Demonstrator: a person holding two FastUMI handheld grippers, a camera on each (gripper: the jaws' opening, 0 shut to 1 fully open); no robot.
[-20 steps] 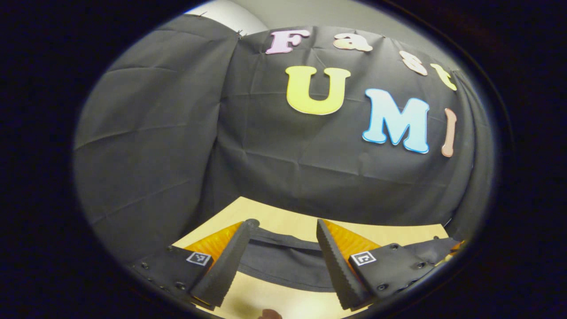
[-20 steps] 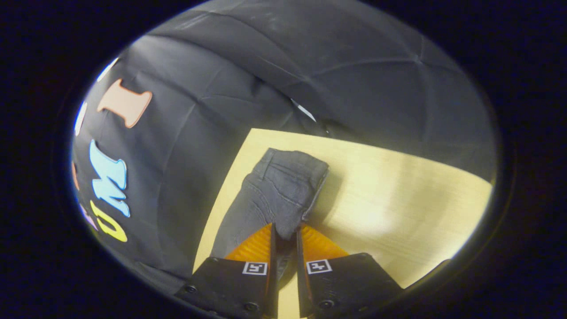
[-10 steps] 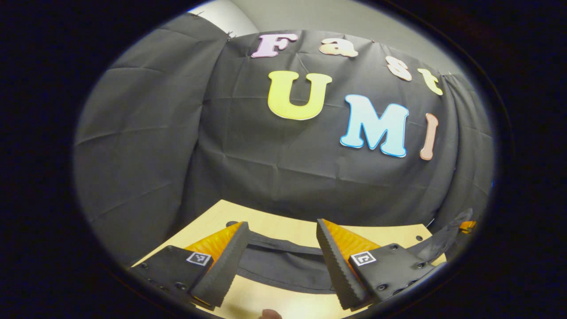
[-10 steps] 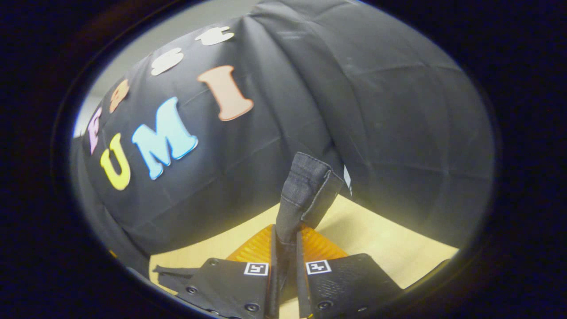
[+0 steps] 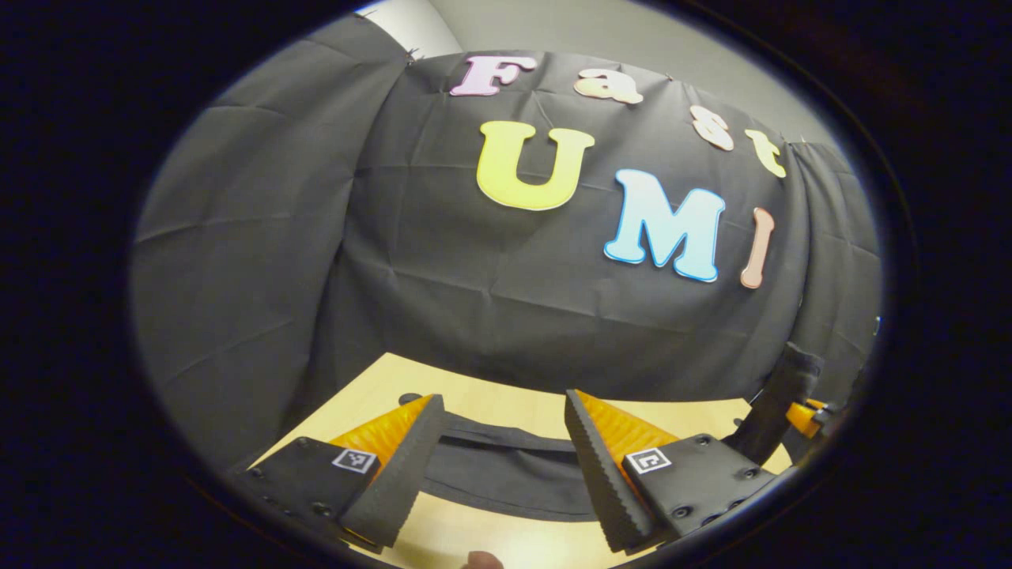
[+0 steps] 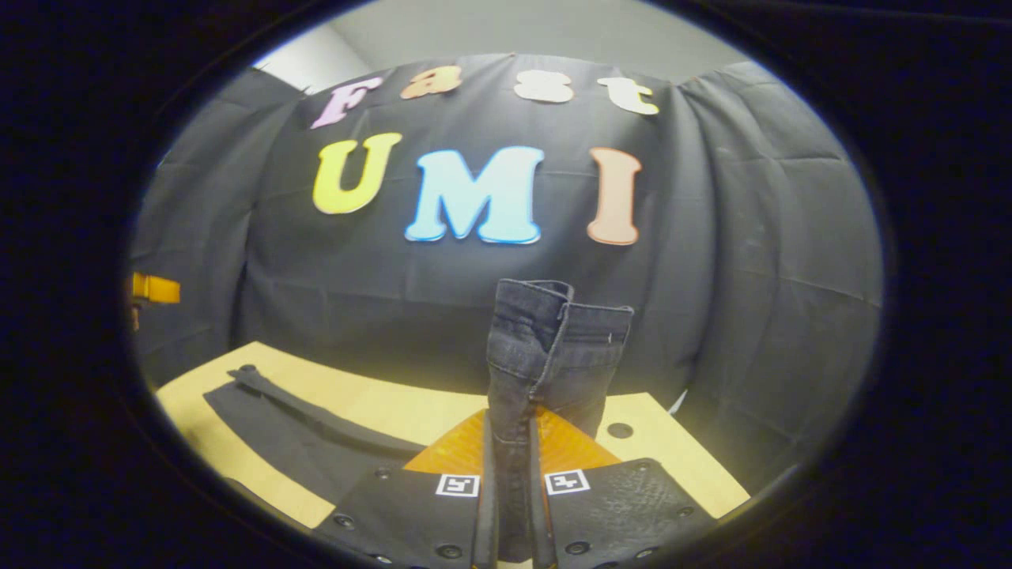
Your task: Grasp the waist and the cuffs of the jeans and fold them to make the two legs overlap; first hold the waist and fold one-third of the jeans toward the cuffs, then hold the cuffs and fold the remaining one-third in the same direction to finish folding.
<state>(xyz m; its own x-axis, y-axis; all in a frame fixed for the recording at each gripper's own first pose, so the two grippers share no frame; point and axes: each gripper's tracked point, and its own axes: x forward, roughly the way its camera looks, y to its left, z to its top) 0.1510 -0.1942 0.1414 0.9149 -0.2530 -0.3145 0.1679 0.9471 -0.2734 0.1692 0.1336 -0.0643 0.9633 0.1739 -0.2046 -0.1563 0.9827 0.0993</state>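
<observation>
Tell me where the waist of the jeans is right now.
In the right gripper view, the waist stands upright at centre, lifted off the table, clamped in the right gripper.

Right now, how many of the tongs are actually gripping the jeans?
1. The right tongs are shut on an upright end of the jeans; the left tongs stand open over the table.

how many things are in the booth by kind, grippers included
grippers: 2 (left gripper, open; right gripper, shut on the jeans)
jeans: 1
table: 1
total: 4
</observation>
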